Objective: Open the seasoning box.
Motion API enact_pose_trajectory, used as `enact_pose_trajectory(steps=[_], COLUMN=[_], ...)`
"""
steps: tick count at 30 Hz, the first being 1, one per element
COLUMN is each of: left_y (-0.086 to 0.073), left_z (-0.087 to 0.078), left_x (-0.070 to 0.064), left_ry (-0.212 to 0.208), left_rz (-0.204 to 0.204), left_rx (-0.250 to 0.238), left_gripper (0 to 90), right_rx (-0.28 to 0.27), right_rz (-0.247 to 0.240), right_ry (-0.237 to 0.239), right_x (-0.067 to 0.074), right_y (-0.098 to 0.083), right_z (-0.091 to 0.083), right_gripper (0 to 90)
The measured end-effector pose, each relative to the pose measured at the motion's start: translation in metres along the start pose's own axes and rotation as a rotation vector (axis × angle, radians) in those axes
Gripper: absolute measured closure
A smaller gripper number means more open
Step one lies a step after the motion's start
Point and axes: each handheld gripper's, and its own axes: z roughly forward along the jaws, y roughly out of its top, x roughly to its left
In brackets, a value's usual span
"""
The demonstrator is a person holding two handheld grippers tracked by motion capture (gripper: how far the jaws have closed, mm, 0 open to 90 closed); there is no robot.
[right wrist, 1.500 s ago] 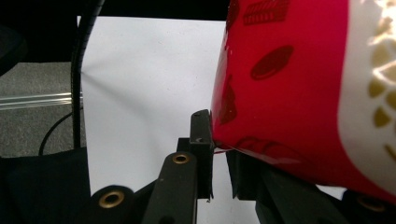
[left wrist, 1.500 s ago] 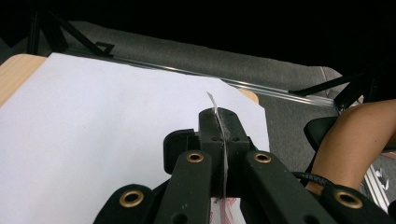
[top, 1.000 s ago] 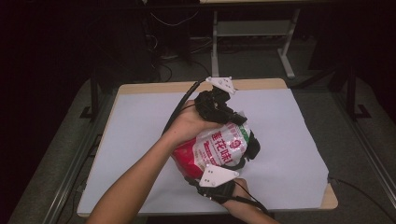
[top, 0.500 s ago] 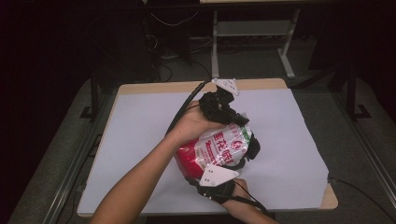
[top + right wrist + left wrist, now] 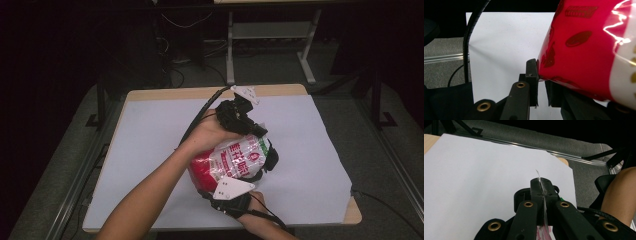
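At centre frame above the white-covered table [image 5: 150, 150], the left gripper [image 5: 239, 116] and right gripper [image 5: 231, 196] each clamp jaws on opposite edges of a red snack bag [image 5: 227, 162], apparently to pull it open.

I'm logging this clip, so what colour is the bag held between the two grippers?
Mostly glossy red with a white panel, best seen in the right gripper view: snack bag.

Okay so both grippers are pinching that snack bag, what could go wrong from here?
The left gripper clamps just a thin edge of the red and white bag, so the film might slip out. The right gripper pinches the opposite end; pulling apart could burst the bag and scatter its contents over the white sheet.
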Motion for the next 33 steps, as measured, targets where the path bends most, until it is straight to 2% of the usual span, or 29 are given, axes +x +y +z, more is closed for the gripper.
enact_pose_trajectory(steps=[5, 12, 19, 26, 33], left_y=[0.0, 0.003, 0.006, 0.012, 0.016], left_z=[0.002, 0.001, 0.005, 0.013, 0.018], left_x=[0.0, -0.002, -0.005, -0.006, -0.006], left_ry=[0.004, 0.021, 0.03, 0.042, 0.043], left_rz=[-0.001, 0.006, -0.001, 0.024, 0.034], left_rx=[0.011, 0.069, 0.089, 0.123, 0.134], left_gripper=[90.0, 90.0, 90.0, 90.0, 90.0], right_rx=[0.003, 0.009, 0.01, -0.012, -0.025], right_rz=[-0.003, -0.007, -0.001, 0.012, 0.027], right_ry=[0.0, 0.008, 0.01, 0.013, 0.009], right_x=[0.0, 0.001, 0.001, -0.001, -0.004], right_y=[-0.001, -0.002, -0.002, -0.001, -0.001], right_z=[0.001, 0.002, 0.003, 0.0, -0.002], right_gripper=[81.1, 81.2, 81.1, 81.2, 81.2])
